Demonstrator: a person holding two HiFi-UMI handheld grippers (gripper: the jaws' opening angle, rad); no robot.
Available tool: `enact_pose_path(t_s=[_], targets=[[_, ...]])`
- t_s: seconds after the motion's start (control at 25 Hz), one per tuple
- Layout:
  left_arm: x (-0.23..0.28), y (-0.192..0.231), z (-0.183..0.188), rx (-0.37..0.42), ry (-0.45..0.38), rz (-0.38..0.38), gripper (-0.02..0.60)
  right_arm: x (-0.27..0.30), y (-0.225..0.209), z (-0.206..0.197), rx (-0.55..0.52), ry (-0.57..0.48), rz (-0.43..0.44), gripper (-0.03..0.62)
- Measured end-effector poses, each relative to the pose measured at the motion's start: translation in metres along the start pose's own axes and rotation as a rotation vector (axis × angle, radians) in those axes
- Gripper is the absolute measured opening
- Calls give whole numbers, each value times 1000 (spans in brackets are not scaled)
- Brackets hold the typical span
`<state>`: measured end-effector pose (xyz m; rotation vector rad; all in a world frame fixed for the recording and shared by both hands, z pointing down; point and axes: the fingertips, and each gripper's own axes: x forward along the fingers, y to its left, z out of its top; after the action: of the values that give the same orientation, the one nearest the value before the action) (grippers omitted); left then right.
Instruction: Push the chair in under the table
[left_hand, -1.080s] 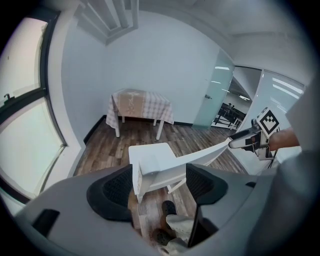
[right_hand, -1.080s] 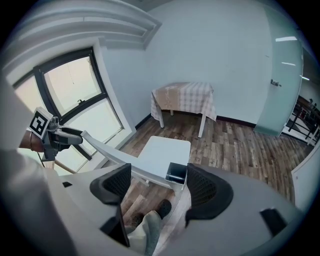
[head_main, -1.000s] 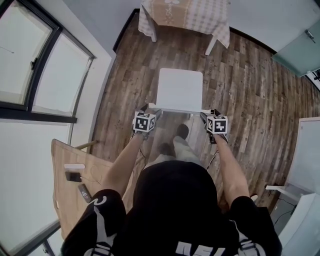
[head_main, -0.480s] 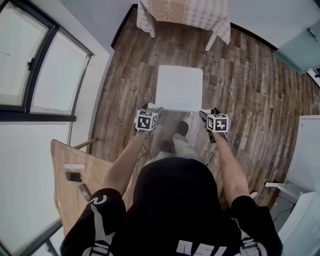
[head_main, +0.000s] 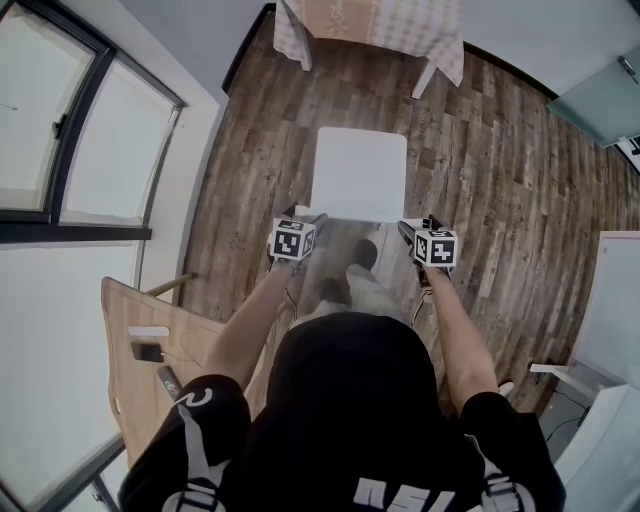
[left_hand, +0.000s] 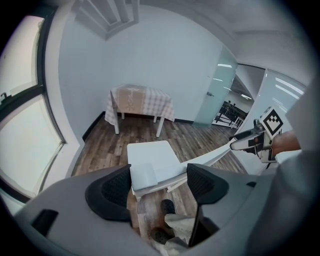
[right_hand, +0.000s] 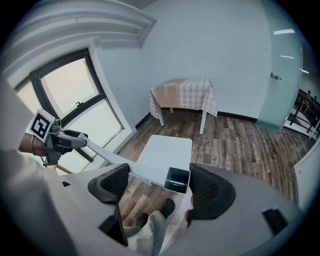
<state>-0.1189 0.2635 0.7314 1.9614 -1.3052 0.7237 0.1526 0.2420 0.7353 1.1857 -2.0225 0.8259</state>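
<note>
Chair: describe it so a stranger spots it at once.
On the wood floor, find the table with the checked cloth by the far wall. The chair stands alone short of it, toward the person. It is plain white with a square seat, unlike the clothed table.

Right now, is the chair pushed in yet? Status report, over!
Left gripper open around the white chair's back corner. Right gripper jaws opening, rail end between them. Chair short of the checked-cloth table. Nothing on floor between.
</note>
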Motion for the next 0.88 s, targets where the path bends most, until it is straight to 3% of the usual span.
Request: enact_pose_path(t_s=[0.88], targets=[[34,12,47,-39,18,38,348,31,-29,49,0,14,14,397]])
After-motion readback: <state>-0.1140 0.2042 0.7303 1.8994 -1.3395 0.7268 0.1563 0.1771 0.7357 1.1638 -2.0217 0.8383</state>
